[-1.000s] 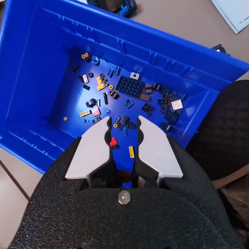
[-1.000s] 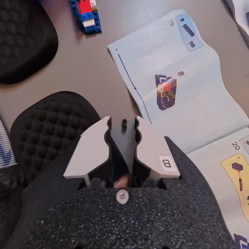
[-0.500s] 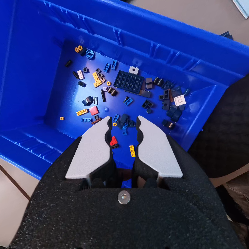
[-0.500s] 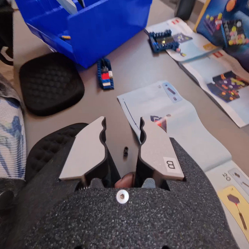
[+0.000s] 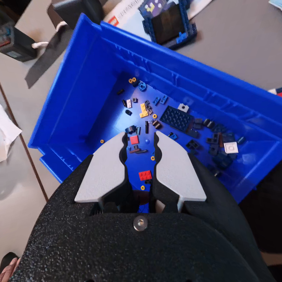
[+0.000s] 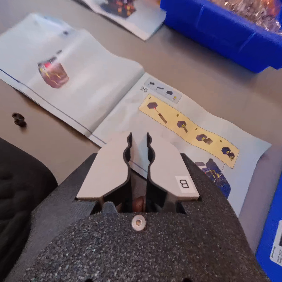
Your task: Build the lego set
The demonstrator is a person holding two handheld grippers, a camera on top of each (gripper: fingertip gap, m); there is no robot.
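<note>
Bricks, small and mostly dark blue, black, yellow and red, lie scattered in the blue bin (image 5: 85, 85); the left claw (image 5: 139, 134) hovers above them, parted and bare. Right view: the right claw (image 6: 138, 134), narrowly parted and bare, hangs over an open instruction booklet (image 6: 94, 79) on the grey surface (image 6: 175, 58), a small black piece (image 6: 18, 119) well apart.

Both tongs (image 5: 140, 135) (image 6: 138, 134) parted, bare

Glossy plastic bin (image 5: 85, 85), paper booklet (image 6: 91, 64)
</note>
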